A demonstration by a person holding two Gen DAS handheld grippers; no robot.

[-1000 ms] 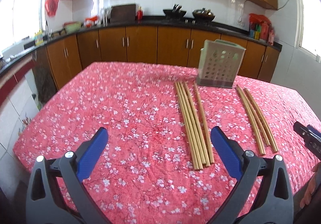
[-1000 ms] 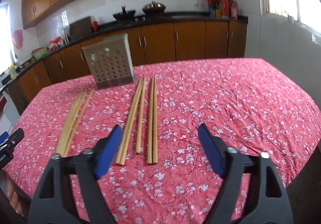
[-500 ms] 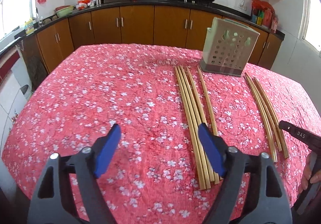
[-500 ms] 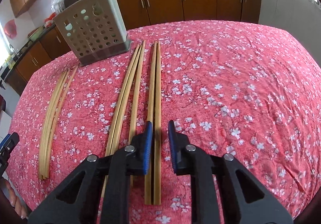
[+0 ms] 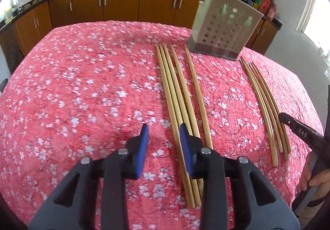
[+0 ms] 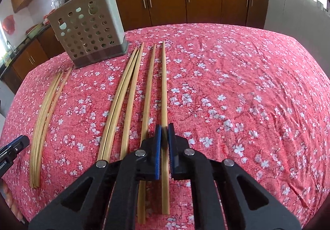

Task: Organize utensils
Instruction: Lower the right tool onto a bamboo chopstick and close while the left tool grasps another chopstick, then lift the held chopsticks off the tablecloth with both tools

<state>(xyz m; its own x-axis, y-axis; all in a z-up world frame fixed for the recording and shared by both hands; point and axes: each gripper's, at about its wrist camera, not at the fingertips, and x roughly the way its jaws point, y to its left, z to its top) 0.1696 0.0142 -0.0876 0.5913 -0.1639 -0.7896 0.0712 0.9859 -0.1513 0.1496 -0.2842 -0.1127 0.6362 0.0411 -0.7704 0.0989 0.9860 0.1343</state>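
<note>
Basically we're at the very start: every chopstick lies flat on the red floral cloth (image 6: 247, 85) and the perforated utensil holder (image 6: 88, 32) stands upright at the far side, nothing visibly in it yet as far as we can tell through the holes. Relative to the holder, one bundle of chopsticks (image 5: 179, 102) runs from just in front of its left corner toward us, and a second group (image 5: 266, 106) starts by its right corner. Our right gripper (image 6: 164, 129) has just been closing & now pinches the outermost chopstick (image 6: 164, 85) of that second group, pads pressed on both sides of it; the stick lies on the cloth, tip pointing toward the holder's right side. Our left gripper (image 5: 164, 131) has just been closing too, but its jaws stand partly apart, w/ the leftmost stick of the first bundle in the gap and neither pad visibly pressing it, so no grip there yet. Left to do, we reckon: lift this stick, drop it into the holder, then repeat for all the rest.
</note>
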